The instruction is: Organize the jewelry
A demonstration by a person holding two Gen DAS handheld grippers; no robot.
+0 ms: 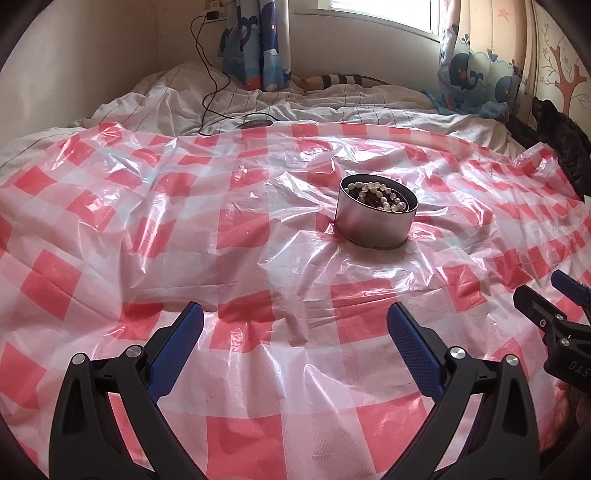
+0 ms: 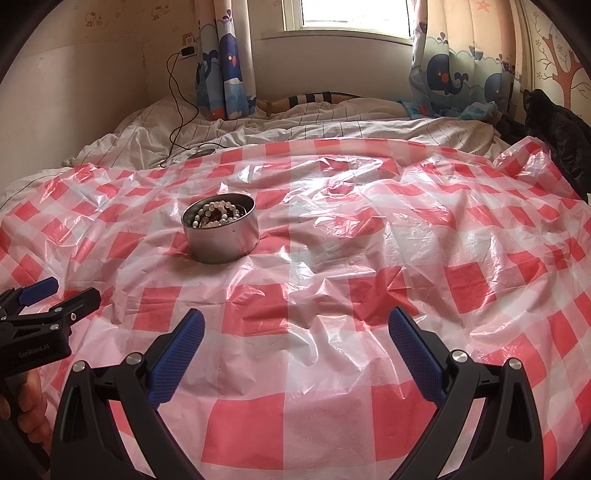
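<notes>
**Red-and-white checks under an open tin of beads**

Red-and-white checked plastic sheet (image 1: 258, 236), thin, glossy and heavily creased, covers the near part of the bed we work over. Beyond its far edge lies a rumpled white duvet with thin dark stripes (image 1: 166, 99), and a black cable (image 1: 207, 74) trails down across it from a charger on the cream wall. Whale-print blue curtains (image 2: 225, 66) hang either side of a bright window (image 2: 354, 14); a tree motif decorates the right wall, and a dark garment (image 2: 557, 133) is heaped at the bed's right edge.

We see a round silver metal tin (image 1: 375, 221), lidless, standing upright on the sheet. A pearl-like white bead strand (image 1: 384, 195) lies coiled inside it over darker pieces we cannot make out.

Our left gripper (image 1: 295, 332) holds its blue-padded fingers spread wide, empty, well short of the tin. Our right gripper (image 2: 295, 332) is likewise spread and empty, near the sheet's front.
</notes>
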